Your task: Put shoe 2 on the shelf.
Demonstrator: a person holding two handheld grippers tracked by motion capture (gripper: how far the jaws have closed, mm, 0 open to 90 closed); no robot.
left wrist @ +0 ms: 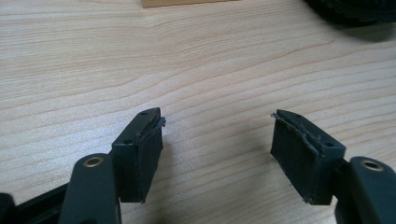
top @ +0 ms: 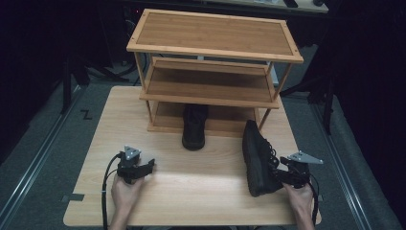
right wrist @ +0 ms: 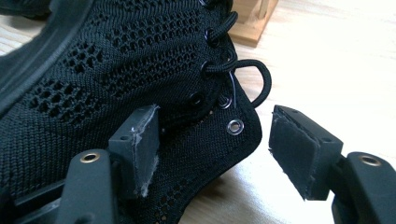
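Two black shoes are waiting for shelving: one point(top: 195, 127) is poking out of the rack's point(top: 215, 48) bottom tier at 12 o'clock, its mate point(top: 257, 158) is lying sideways at 3 o'clock, where the right gripper point(right wrist: 212, 149), jaws apart, is straddling its collar for a grasp. Left gripper point(top: 136, 166) is idling at 9 o'clock, jaws apart over bare table point(top: 191, 191).
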